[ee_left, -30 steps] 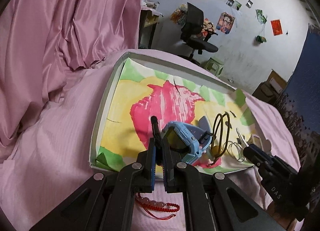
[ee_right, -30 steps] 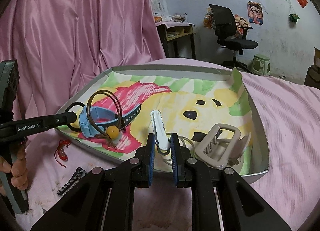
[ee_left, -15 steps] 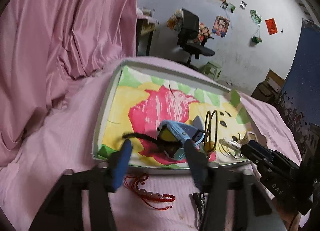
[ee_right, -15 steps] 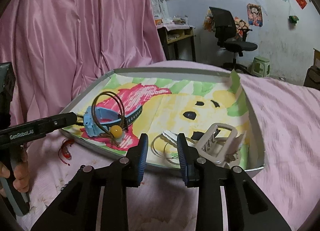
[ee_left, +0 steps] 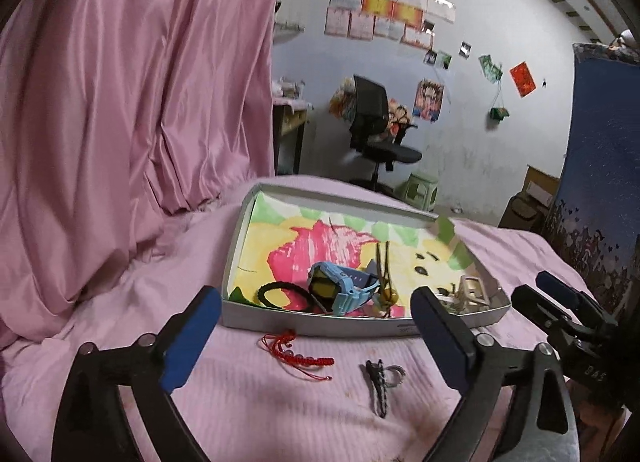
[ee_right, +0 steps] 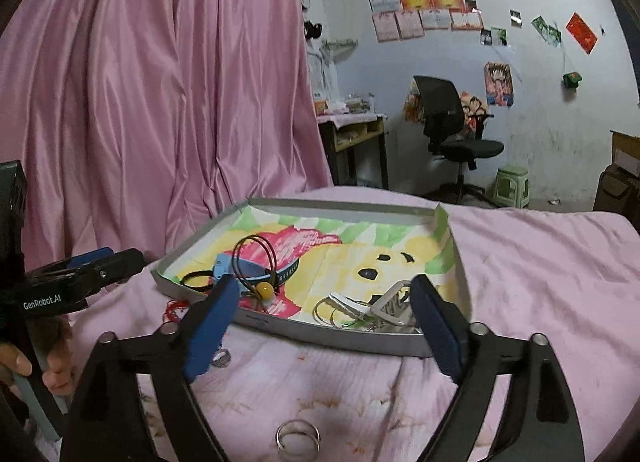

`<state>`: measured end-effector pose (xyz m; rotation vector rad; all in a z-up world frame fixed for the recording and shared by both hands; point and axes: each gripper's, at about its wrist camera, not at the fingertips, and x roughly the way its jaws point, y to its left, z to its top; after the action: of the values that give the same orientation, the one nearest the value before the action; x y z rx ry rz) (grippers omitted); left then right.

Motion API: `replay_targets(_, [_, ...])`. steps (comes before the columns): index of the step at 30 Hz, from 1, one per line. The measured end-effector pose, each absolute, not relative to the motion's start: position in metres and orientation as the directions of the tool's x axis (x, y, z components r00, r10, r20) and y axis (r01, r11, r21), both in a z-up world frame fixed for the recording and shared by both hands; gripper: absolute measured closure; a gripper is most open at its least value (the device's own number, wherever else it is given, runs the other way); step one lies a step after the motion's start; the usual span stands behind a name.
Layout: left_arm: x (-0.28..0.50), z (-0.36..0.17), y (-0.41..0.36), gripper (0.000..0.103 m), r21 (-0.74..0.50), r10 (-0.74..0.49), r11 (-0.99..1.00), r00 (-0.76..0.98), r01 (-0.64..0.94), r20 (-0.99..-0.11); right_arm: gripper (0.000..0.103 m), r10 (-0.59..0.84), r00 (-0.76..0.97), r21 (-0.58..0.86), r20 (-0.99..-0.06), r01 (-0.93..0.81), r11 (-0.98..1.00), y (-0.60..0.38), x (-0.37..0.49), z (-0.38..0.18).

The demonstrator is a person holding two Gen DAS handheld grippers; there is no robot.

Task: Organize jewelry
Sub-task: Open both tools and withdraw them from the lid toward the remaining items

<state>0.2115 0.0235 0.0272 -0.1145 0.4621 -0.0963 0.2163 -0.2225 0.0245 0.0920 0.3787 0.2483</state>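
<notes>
Between picks: left gripper (ee_left: 316, 336) and right gripper (ee_right: 324, 326) both hung fingers apart, empty, before the tray (ee_left: 320, 324). Blue watch (ee_left: 340, 288) lay inside. Red bracelet (ee_left: 298, 354) and ring (ee_right: 298, 438) remained on the pink sheet (ee_left: 120, 322); likely next grab.

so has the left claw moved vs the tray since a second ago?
Yes. The left claw has pulled back off the shallow grey cardboard tray toward the person and opened, leaving the black hair tie inside by the near wall.
</notes>
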Motion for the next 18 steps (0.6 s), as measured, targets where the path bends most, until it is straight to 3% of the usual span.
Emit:
replay_targets(5, [0.190, 0.034, 0.019, 0.001, -0.127, -0.128, 0.988, 0.911, 0.084, -0.392, 0.001, 0.253, 0.920, 0.136, -0.299, -0.221, 0.966, -0.232, 0.192, 0.033])
replay_targets(18, [0.144, 0.033, 0.006, 0.000, -0.055, -0.144, 0.990, 0.915, 0.133, -0.378, 0.001, 0.240, 0.926, 0.101, -0.292, -0.219, 0.970, -0.248, 0.153, 0.037])
